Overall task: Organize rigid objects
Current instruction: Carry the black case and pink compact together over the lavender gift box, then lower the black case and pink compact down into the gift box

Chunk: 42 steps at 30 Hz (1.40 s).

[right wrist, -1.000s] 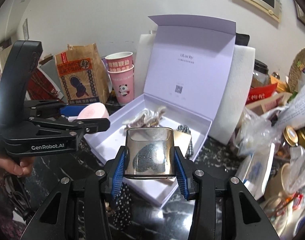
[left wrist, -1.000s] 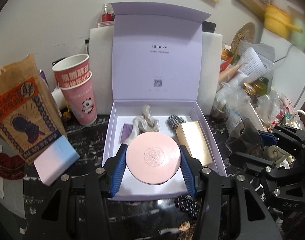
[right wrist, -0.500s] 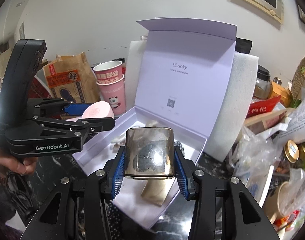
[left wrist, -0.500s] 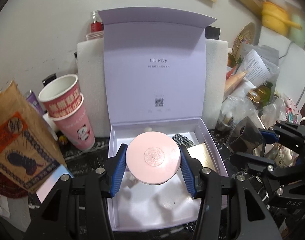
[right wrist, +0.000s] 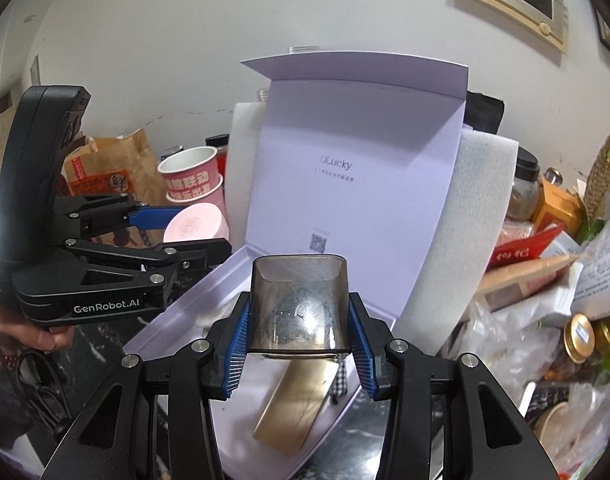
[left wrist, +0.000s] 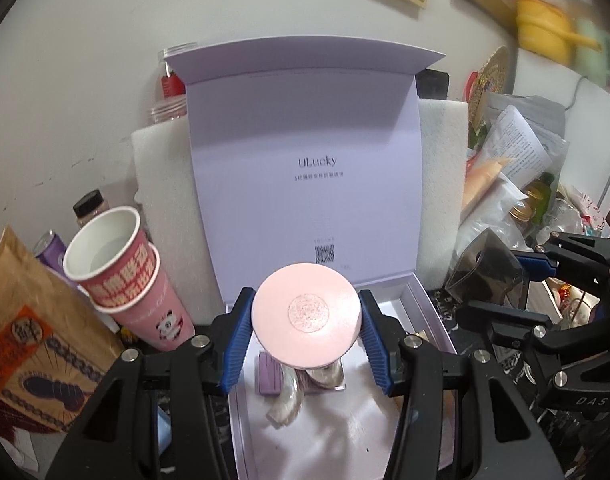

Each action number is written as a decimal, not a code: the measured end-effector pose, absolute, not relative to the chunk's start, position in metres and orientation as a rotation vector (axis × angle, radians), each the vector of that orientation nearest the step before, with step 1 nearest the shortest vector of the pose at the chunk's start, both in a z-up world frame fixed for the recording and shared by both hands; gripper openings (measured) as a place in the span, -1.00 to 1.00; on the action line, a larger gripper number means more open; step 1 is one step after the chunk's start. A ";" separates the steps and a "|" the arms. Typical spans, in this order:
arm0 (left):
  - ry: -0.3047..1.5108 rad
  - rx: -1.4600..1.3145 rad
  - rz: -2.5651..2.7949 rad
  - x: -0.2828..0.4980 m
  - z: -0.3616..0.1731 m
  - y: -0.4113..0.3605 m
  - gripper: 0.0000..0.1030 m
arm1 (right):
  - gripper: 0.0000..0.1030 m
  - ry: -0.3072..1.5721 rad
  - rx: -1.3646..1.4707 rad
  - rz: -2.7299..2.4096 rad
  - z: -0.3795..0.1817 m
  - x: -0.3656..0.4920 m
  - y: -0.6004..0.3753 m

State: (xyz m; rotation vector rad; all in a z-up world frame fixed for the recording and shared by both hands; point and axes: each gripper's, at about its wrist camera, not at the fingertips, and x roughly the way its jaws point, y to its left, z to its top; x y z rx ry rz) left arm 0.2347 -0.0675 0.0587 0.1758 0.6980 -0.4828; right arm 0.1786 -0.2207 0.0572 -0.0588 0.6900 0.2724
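Note:
My left gripper [left wrist: 306, 336] is shut on a round pink compact [left wrist: 307, 315] and holds it above the open lilac gift box [left wrist: 429, 304]. The compact also shows in the right wrist view [right wrist: 195, 224], in the left gripper [right wrist: 185, 232]. My right gripper [right wrist: 297, 338] is shut on a smoky translucent square cup [right wrist: 299, 307] above the box's near right part; the cup shows in the left wrist view [left wrist: 487, 276]. In the box lie a purple bar [left wrist: 269, 374], a pearly curved piece [left wrist: 285, 398] and a gold flat case [right wrist: 295, 404].
The box lid [left wrist: 305, 184] stands upright against white foam [left wrist: 161, 184]. Stacked paper cups [left wrist: 123, 264] and a brown paper bag [left wrist: 29, 340] stand left. Bags, jars and papers [right wrist: 553, 280] crowd the right. The table is dark marble [right wrist: 93, 356].
Both grippers have risen and moved in toward the box while keeping their objects; the box contents now sit lower in both views.

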 end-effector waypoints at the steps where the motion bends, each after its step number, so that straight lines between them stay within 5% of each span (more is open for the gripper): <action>1: 0.698 0.178 -0.482 0.238 0.059 -0.069 -0.02 | -0.13 0.691 -0.058 0.272 0.057 0.181 -0.221; 42: 0.926 0.264 -0.503 0.298 -0.037 -0.135 -0.02 | -0.13 0.883 -0.033 0.255 -0.015 0.254 -0.240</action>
